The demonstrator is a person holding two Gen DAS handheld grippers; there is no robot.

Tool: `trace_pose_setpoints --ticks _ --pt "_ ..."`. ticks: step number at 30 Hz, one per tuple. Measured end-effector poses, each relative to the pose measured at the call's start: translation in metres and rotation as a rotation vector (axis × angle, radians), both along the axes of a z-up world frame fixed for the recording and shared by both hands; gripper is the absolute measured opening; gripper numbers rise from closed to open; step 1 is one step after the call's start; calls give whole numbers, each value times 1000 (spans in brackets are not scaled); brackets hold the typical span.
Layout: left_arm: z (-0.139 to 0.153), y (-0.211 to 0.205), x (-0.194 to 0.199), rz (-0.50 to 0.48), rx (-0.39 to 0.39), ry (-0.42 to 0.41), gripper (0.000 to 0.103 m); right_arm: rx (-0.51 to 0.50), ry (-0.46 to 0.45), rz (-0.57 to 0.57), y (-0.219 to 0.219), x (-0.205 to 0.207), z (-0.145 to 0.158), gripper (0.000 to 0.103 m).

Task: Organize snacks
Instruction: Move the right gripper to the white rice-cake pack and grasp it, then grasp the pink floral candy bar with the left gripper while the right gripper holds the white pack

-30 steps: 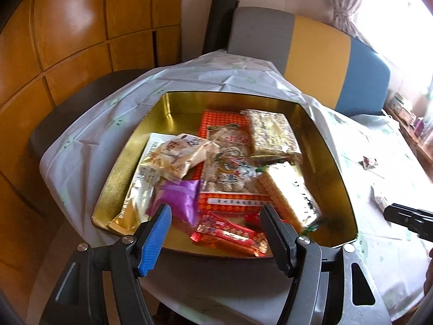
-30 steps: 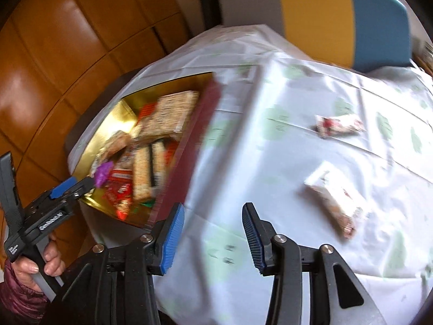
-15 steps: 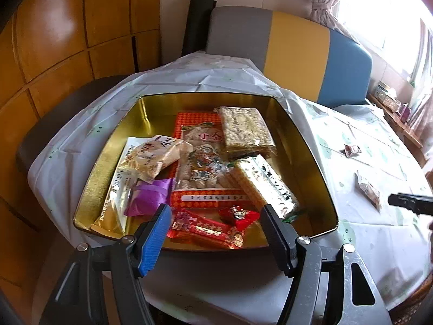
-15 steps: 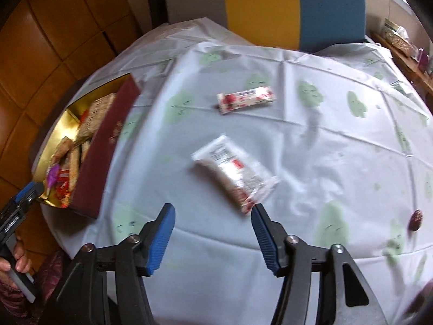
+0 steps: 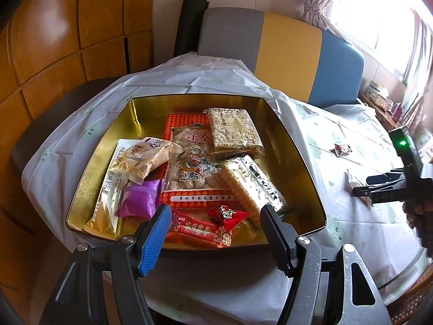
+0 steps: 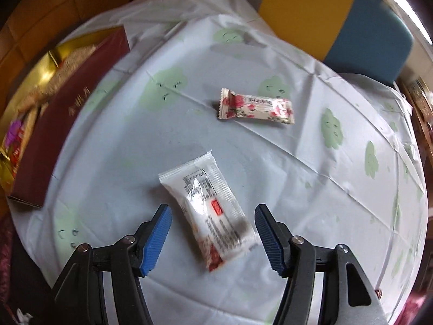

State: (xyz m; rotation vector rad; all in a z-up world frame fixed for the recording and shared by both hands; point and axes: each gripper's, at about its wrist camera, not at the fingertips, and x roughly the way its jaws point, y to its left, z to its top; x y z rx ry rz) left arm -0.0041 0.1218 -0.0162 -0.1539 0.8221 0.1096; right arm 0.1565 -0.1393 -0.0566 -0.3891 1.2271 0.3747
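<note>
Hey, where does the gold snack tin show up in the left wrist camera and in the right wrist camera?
Left wrist view: the gold tin fills the centre, full of snacks, just beyond the open left gripper.
Right wrist view: the same tin sits at the far left edge, blurred, behind its dark red outer wall.
Shared landmark: the yellow and blue chair back beyond the table.

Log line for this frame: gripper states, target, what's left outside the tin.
left gripper: open, over gold tin | right gripper: open, straddling white snack packet | floral packet: on tablecloth
</note>
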Motion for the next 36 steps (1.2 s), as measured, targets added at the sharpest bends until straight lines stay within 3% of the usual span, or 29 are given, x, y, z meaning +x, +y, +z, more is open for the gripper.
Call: trace_pose_setpoints --ticks 1,5,6,10,15,24,36 --pt "-1 0 0 -1 2 1 69 -7 7 -1 0 3 -3 64" --pt "-1 -1 1 -5 0 2 69 54 35 -12 -7 5 -3 37" --pt "-1 -2 1 -7 1 3 69 43 30 -9 -8 3 -2 36" --pt "-2 -5 2 -21 1 6 69 -5 21 -18 -20 -12 2 36" --pt "0 -15 4 -52 -5 13 69 -32 34 -130 -63 -25 -1 37" --pt "9 -40 6 -123 20 15 69 66 71 -202 -94 -22 -5 40" --pt "17 -92 35 -272 45 51 69 94 103 -217 -103 7 -3 44"
